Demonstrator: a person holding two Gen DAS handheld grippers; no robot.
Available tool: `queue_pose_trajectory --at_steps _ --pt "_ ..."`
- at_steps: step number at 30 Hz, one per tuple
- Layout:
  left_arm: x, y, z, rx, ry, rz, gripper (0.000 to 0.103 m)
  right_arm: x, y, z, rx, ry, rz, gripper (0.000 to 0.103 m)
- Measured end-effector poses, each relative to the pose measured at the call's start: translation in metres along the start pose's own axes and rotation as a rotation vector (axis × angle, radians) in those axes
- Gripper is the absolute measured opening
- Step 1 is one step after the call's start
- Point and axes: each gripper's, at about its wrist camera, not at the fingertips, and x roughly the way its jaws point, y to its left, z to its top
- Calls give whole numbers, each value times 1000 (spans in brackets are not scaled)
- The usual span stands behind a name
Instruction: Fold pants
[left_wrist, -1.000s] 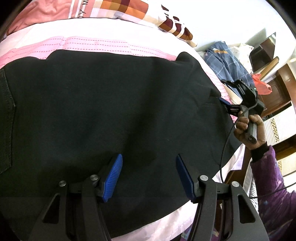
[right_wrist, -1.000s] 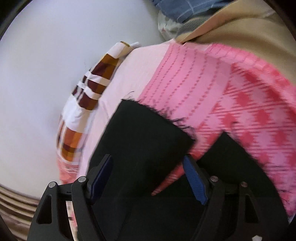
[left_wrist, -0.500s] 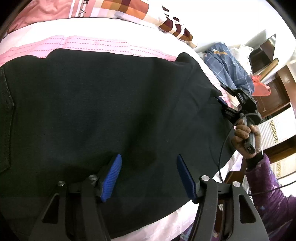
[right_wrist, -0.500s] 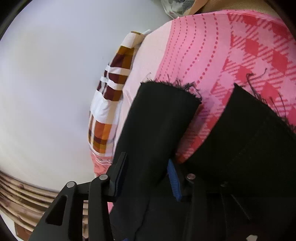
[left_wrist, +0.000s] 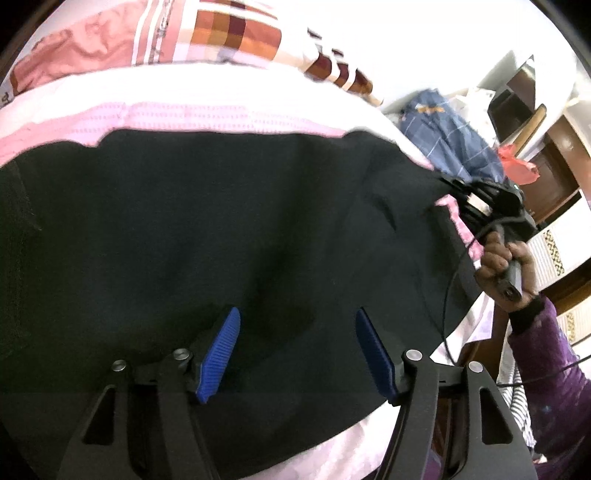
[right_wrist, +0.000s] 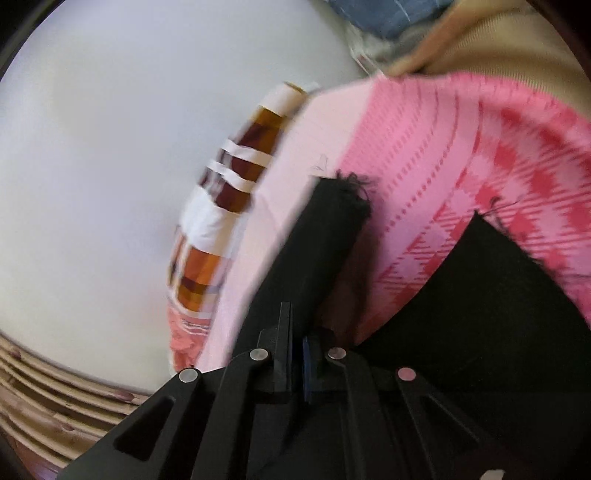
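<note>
Left wrist: black pants (left_wrist: 221, 229) lengthwise left-right, flat

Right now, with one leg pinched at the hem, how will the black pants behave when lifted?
Probably floppy: the black pants lie creased over the bed. The leg in the right gripper looks likely to droop. The frayed hem may shed threads.

Bright, even room light; fisheye-bent edges, right wrist view motion-blurred
</note>
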Motion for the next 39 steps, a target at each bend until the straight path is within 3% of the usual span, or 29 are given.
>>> queue_pose_trajectory --at_steps 4,14,22,29,33,35,39 --pt "-21 -3 -3 33 -53 11 66 -47 14 -14 -14 -42 -6 5" --pt "-59 1 -23 21 -36 41 66 -127 -15 -61 80 -74 -119 5" --pt "-60 -6 -41 62 -2 74 66 -132 -79 -90 216 -47 -158 5" --pt "-62 -6 -45 61 -7 73 66 -128 -100 -93 252 -39 -157 5" --pt "-59 -5 -45 57 8 72 66 -130 -123 -95 362 -13 -58 3" --pt "-59 -4 -45 52 16 62 66 -140 -123 -98 385 -5 -58 6" --pt "-70 1 -45 49 -8 47 66 -159 -92 -114 315 34 -112 26"
